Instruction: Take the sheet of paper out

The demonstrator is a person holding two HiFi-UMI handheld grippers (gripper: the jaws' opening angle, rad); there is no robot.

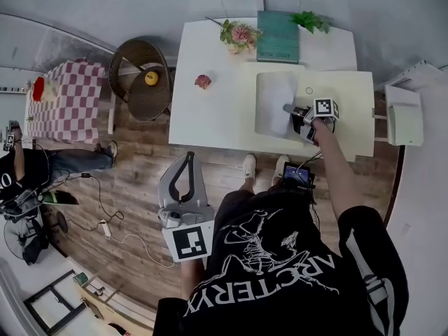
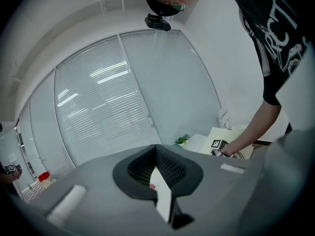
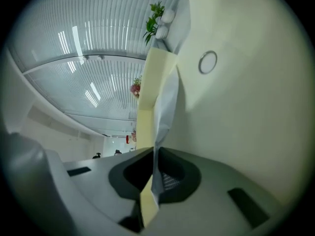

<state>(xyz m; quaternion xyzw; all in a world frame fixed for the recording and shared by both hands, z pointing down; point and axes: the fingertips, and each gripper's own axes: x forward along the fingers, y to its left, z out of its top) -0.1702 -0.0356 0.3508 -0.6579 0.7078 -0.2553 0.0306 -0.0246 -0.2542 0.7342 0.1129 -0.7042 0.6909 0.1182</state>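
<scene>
A white sheet of paper (image 1: 274, 103) lies on a cream folder (image 1: 343, 93) on the white table (image 1: 203, 117). My right gripper (image 1: 292, 110) is at the sheet's near right edge. In the right gripper view its jaws (image 3: 153, 154) are shut on the edge of the white sheet (image 3: 168, 100), and a cream strip (image 3: 149, 97) runs between them alongside it. The folder's face (image 3: 246, 107) with a small ring (image 3: 207, 62) fills the right of that view. My left gripper (image 1: 189, 157) hangs low over the wooden floor, away from the table, with its jaws (image 2: 156, 149) together and holding nothing.
A green book (image 1: 278, 36), a flower bunch (image 1: 239, 35), a small plant (image 1: 310, 21) and a pink flower (image 1: 203, 81) sit at the table's far side. A wicker chair (image 1: 143, 79) and a checked table (image 1: 66, 100) stand left. A white unit (image 1: 404, 114) stands right. Cables cross the floor.
</scene>
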